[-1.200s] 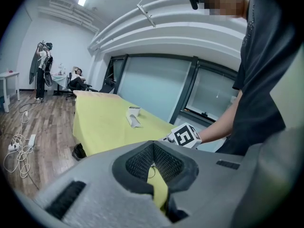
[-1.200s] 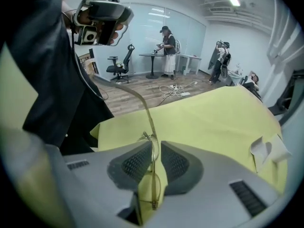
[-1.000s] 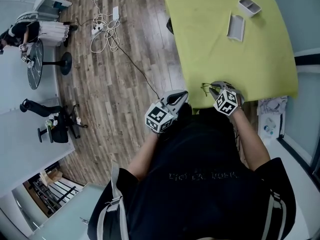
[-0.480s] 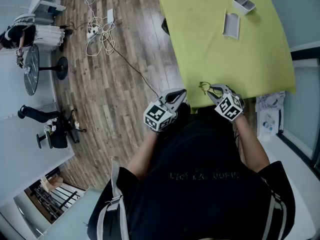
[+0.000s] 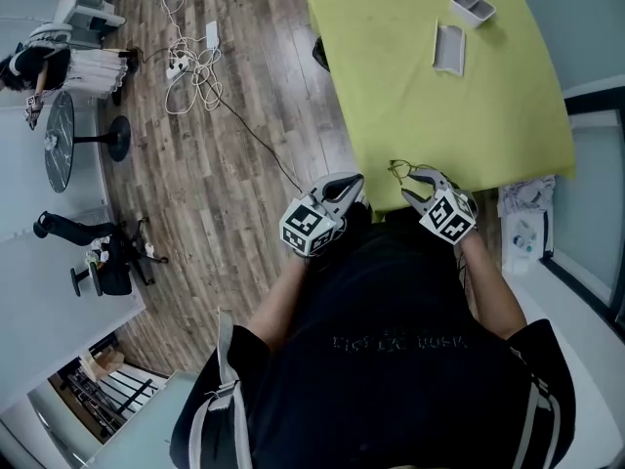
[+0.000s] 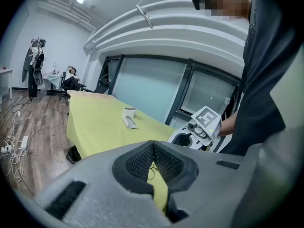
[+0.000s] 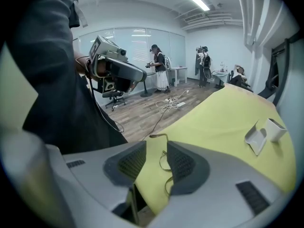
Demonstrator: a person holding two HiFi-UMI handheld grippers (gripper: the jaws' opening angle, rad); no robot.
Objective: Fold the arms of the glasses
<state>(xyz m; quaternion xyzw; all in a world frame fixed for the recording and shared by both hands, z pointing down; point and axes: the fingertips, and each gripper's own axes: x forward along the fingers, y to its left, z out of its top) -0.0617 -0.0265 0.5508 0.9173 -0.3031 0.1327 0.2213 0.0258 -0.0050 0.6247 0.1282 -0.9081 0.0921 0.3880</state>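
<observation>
At the near edge of the yellow worktop (image 5: pixel 459 115) lie the thin-framed glasses (image 5: pixel 398 171), seemingly just within the gap of the right hand-held gripper (image 5: pixel 418 178), whose jaws stand apart. I cannot tell whether a pad touches the frame. Beside the worktop's corner, the left hand-held gripper (image 5: pixel 344 186) hangs with its jaw tips pressed together, holding nothing.

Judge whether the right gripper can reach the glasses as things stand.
Probably yes: the right gripper is open, right beside the glasses at the yellow table's near edge, with the frame showing between its jaws and nothing in between.
</observation>
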